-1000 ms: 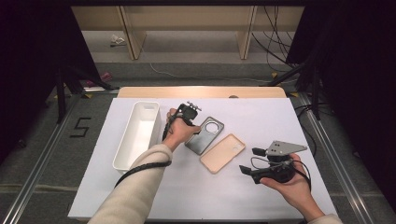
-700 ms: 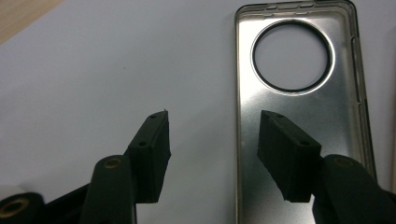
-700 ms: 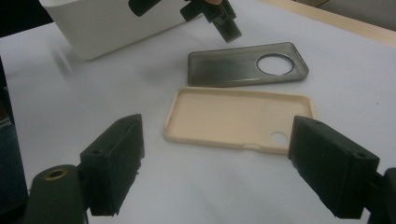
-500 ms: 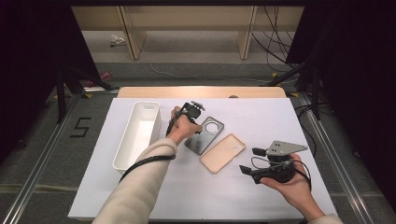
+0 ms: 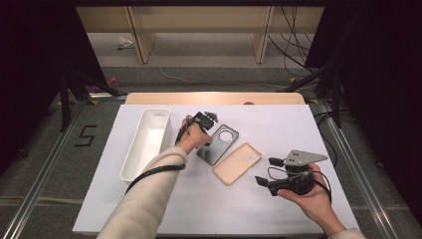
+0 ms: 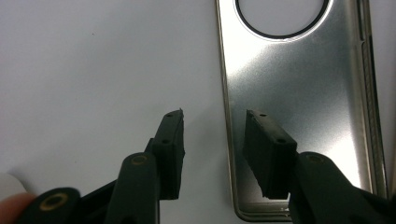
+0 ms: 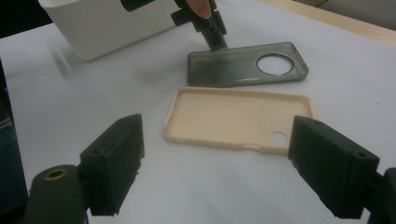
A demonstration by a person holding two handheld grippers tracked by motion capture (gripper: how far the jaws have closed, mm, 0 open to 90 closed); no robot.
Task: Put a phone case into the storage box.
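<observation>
So my left tongs [image 6: 212, 140] are down at the grey phone case [image 5: 218, 144], straddling its long edge: one jaw over the bare white surface [image 5: 278, 119], the other over the case's inside. The jaws have just been closing, but there's a clear gap on both sides of that rim, so nothing is pinched yet. I'm coming in at the edge because the case lies flat and open side up, and the thin wall is the only thing worth grabbing.

My right tongs [image 7: 233, 163] hang wide open near the front right, holding nothing, just parked out of the way and looking across at the peach phone case [image 7: 238, 119].

The grey one sits mid-surface, just right of the white tray [image 5: 147, 142] and right beside the peach one; I can't tell if they touch. It's a smoky, shiny shell with a raised rim, rounded corners and a big round camera hole with a dark ring at the far end. I'd guess it's slippery to grip.
</observation>
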